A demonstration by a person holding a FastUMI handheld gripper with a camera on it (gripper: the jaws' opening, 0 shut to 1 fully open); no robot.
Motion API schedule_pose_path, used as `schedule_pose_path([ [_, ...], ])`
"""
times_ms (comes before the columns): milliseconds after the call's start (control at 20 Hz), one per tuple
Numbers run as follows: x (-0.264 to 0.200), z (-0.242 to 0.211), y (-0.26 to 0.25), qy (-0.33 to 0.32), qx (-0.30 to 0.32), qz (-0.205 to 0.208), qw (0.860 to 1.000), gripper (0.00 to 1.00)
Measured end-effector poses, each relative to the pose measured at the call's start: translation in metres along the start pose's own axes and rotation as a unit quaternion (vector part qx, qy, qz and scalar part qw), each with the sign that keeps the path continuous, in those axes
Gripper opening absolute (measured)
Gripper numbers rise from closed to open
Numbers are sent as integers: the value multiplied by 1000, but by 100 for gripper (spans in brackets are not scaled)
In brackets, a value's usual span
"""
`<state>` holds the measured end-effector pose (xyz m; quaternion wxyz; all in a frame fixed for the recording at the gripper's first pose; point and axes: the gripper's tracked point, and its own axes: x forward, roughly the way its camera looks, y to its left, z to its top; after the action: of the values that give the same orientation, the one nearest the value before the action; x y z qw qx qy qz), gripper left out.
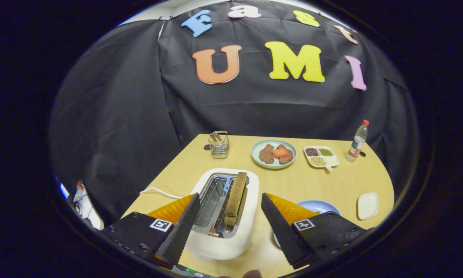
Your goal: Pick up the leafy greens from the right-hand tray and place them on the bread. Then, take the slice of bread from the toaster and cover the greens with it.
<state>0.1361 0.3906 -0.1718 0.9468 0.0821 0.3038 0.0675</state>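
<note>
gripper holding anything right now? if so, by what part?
Nothing held. The gripper is open, its fingers either side of the toaster; the bread slice stands in the slot between them, ungripped.

A white toaster (231, 216) with 2 slots is seen on the wooden table, between the spread fingers of the gripper (229, 202), which hold nothing. 1 brown slice of bread (235, 200) is stood on its edge in the right slot, with its top poking up above the toaster. A pale blue plate (324, 206) is seen just beyond the right finger, partly hidden, and what lies on it cannot be told.
</note>
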Motion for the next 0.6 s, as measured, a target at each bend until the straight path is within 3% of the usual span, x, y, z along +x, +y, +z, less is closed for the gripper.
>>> schedule_pose_path([
  [100, 11, -1, -2, 5, 11, -19, 1000, 98],
  [250, 23, -3, -3, 17, 20, -41, 999, 86],
  [300, 25, -3, -3, 20, 21, -42, 999, 75],
  [600, 30, -1, -9, 24, 16, -60, 998, 32],
])
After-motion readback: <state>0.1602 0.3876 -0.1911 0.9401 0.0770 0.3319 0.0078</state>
